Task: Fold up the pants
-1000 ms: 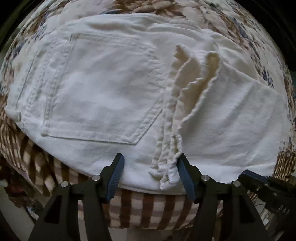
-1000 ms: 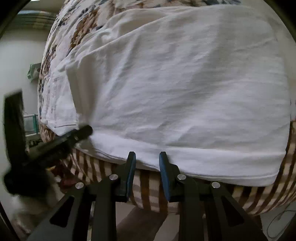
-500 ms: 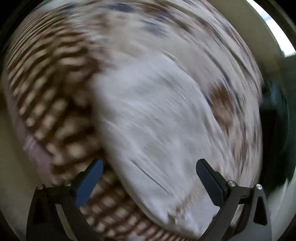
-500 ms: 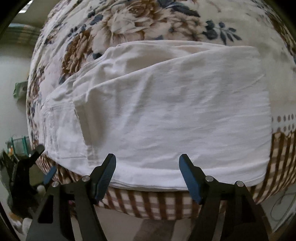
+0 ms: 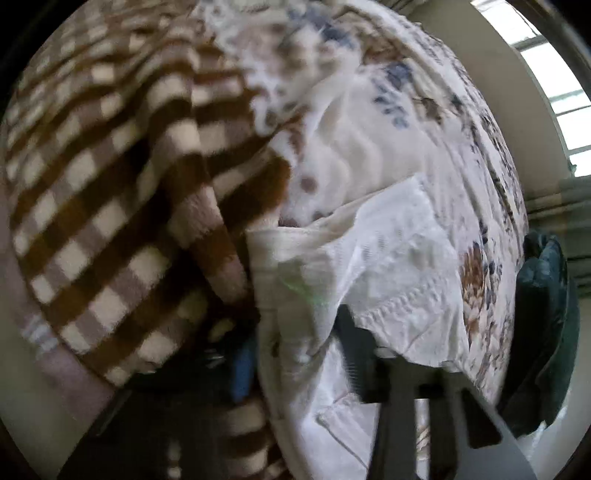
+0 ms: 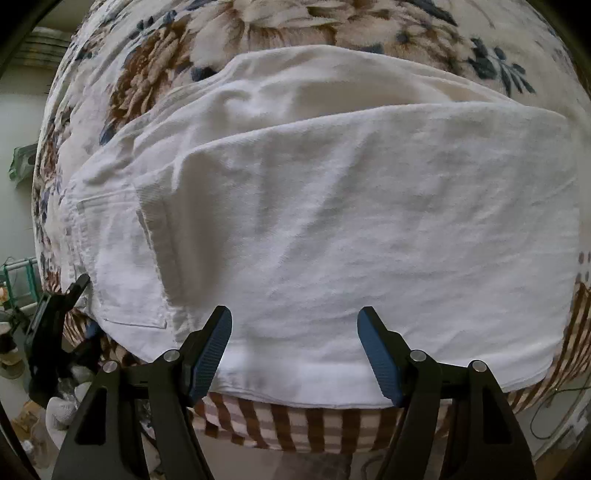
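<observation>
White pants lie folded on a bed, spread across a floral blanket whose brown-and-cream checked border hangs over the near edge. In the right wrist view the pants fill most of the picture as a broad, layered white block: an upper layer folded over, with a stitched seam and a pocket edge showing at the left end. The near fold runs just above the checked border.

The right gripper hovers at that near edge with its two blue-padded fingers spread wide apart, the fold showing between them, and nothing pinched. Whether the pads touch the cloth is unclear.

Far left in the same view, the left gripper appears as a dark frame at the left end of the pants, beside the bed's corner.

The left wrist view is tilted and blurred. It shows the checked border draped on the left, the floral blanket above, and the end of the pants bunched and rumpled just ahead of the left gripper. White cloth sits between a dark finger and a blue pad at the left; whether the fingers are pressed onto it I cannot tell. A dark green item stands at the right, beside a bright window
</observation>
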`<state>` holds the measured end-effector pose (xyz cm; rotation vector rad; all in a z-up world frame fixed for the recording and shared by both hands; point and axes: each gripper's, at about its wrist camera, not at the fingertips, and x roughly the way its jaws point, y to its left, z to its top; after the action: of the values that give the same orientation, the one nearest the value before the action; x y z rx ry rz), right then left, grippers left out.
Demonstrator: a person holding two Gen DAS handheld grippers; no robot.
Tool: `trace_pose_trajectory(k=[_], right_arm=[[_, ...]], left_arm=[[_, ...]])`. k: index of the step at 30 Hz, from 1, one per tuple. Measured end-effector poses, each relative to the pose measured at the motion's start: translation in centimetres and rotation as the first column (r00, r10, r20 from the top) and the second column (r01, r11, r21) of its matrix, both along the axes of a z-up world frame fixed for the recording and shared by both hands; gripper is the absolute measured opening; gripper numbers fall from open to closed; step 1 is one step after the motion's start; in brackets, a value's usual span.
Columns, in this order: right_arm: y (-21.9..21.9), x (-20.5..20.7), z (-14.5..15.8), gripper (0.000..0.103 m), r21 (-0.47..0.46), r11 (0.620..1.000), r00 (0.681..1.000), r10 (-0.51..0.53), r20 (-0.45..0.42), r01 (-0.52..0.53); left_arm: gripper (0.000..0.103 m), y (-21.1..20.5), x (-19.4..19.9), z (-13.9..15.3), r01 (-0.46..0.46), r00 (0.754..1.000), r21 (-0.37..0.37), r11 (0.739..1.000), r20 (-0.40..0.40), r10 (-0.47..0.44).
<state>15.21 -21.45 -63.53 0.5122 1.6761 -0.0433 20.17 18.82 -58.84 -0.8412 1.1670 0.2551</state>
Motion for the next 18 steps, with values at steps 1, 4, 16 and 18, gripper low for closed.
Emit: trace_pose_trajectory(k=[1,4,16,18], right_arm=[[0.0,0.0,0.1,0.073,0.000,1.000,1.000,-0.001,0.001,0.001],[-0.1,-0.3,0.1,0.073,-0.007,1.000,1.000,0.010,0.010,-0.010],[-1.2,-0.6,-0.6,0.073,0.014,1.000,1.000,-0.028,0.013,0.028],[-1.5,-0.7,-0.6,0.073,0.004,0.999,0.999,-0.032,0.013,0.032]], left_arm=[[0.024,-0.5,0.0,1.1,0.007,1.000,0.016,1.000,0.022,-0.007],[0.023,-2.1,-0.1,3.9,0.044,0.995,0.075,0.996,0.081,-0.050],[0.027,-1.8,0.4,4.9,-0.009,1.000,-0.013,1.000,0.025,0.009],[0.027,-2.9,-0.3,5.2,0.007,1.000,-0.004,1.000,0.024,-0.007]])
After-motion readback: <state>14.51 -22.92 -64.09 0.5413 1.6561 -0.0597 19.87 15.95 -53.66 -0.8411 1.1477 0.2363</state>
